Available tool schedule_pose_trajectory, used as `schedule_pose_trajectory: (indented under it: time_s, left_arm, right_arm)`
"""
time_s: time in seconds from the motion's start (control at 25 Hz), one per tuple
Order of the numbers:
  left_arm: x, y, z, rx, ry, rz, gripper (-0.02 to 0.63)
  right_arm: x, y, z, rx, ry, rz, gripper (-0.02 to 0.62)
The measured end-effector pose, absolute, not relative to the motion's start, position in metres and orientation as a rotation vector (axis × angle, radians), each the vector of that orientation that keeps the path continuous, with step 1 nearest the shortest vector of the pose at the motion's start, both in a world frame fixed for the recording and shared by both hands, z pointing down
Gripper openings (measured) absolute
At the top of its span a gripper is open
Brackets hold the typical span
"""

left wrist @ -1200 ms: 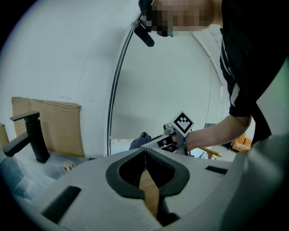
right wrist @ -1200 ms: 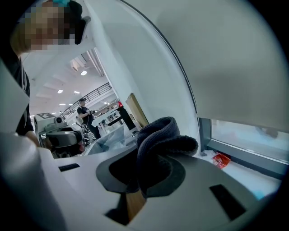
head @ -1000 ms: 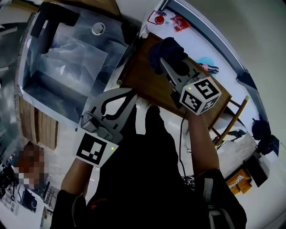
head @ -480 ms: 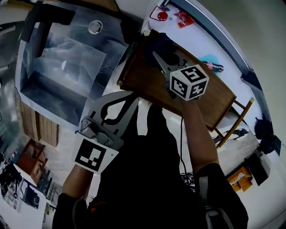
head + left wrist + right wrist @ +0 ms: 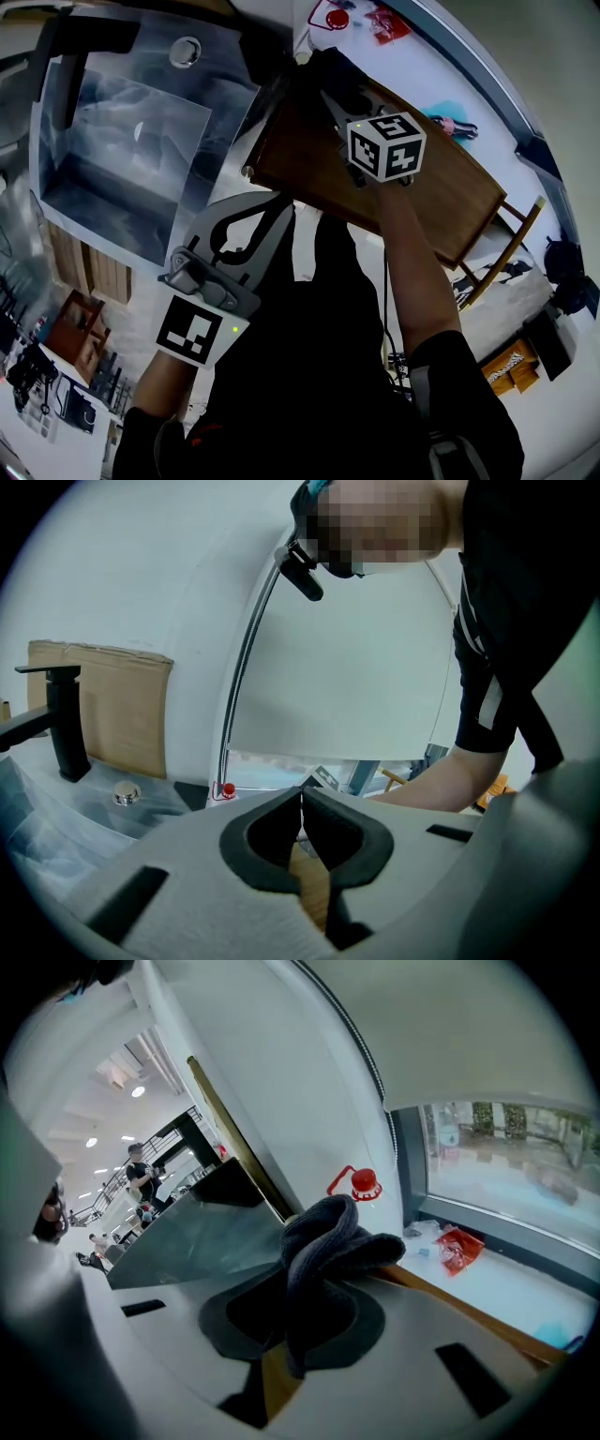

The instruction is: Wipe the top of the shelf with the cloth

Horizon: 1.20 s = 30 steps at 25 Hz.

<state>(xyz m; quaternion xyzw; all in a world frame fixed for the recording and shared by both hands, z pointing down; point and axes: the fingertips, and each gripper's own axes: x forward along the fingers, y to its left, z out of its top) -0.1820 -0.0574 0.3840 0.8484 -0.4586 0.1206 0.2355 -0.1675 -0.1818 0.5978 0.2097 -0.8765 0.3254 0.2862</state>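
The right gripper [image 5: 330, 101] has its jaws clamped on a dark grey knitted cloth [image 5: 323, 1241], which bunches up over the tips and hangs between them. In the head view the cloth [image 5: 328, 77] sits at the upper-left end of the brown wooden shelf top [image 5: 436, 202]. It probably presses on the wood, though the dark patch there is hard to read. The board's long axis runs from upper left to lower right of the frame, so nearly all of the surface lies down-right of the cloth, back toward the person's arm. A wipe would likely draw that way. The left gripper [image 5: 279, 204] hangs off the shelf's near edge at frame centre, jaws shut on nothing, beside the film-covered sink [image 5: 112, 192]. The right one is plainly the nearer.
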Motion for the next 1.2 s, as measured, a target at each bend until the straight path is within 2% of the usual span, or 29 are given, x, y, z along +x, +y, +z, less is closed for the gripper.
schedule_pose_trajectory:
  time_s: [0.64, 1.2]
  left_arm:
    - [-0.151, -0.067, 0.386, 2.365, -1.215, 0.348, 0.021]
    - [-0.092, -0.075, 0.377, 2.437, -1.123, 0.367, 0.021]
  right_arm:
    - [-0.13, -0.183, 0.625, 0.684, -2.256, 0.867, 0.048]
    - [-0.039, -0.18, 0.63, 0.805, -2.173, 0.89, 0.048]
